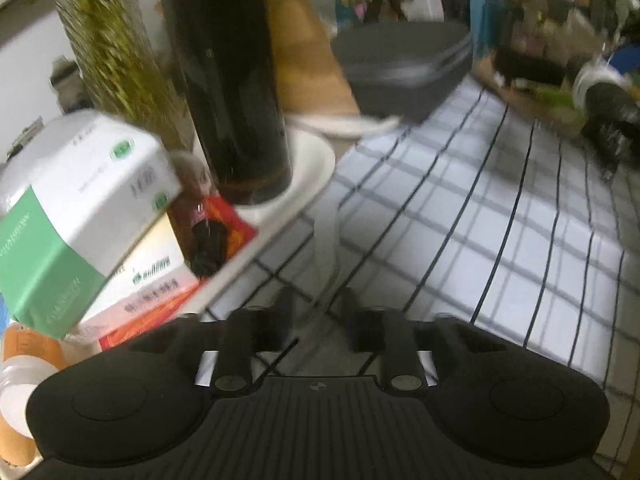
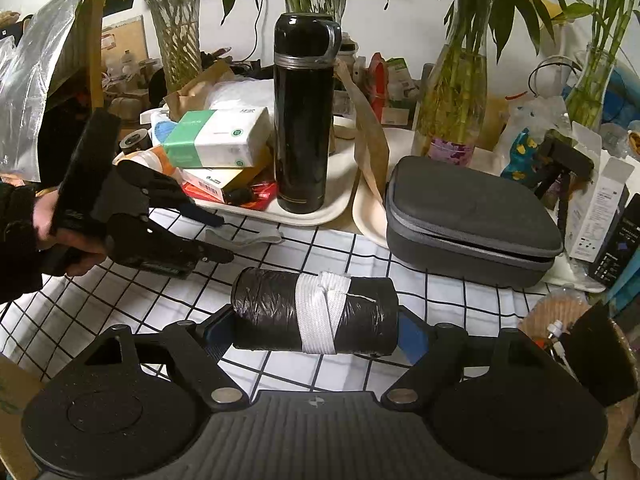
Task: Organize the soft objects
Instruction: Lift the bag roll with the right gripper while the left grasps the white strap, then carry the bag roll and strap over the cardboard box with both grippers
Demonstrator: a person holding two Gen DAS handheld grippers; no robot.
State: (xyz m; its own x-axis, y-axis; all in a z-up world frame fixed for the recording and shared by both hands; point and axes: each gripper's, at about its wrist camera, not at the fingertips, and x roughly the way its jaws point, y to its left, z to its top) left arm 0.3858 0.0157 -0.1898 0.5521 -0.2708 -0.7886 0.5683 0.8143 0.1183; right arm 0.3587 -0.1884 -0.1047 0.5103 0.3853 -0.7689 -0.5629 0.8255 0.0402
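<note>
Nearest the right wrist camera, the right tool (image 2: 316, 330) is clenched endwise on a roll of black bags (image 2: 316, 312) bound with a white band, one finger pressing each end, and the roll sits just above the white checked cloth (image 2: 120, 308) that covers the tabletop. To the left in that view, a person's hand (image 2: 60, 236) holds the left tool (image 2: 222, 240) low over the cloth, its two fingers spread apart around a small pale folded cloth (image 2: 244, 235) lying flat on the checks; whether they touch it cannot be told. In the left wrist view, which is blurred, the left tool (image 1: 316, 312) shows the same gap between its fingers, with the pale cloth (image 1: 326, 240) seen faintly ahead. Behind the checked cloth a white tray (image 2: 312, 212) holds an upright black flask (image 2: 304, 120), a green and white box (image 2: 218, 144) stacked on other packets, and beside it stands a grey zip case (image 2: 472, 216). Glass vases of green stems (image 2: 452, 108) line the back
</note>
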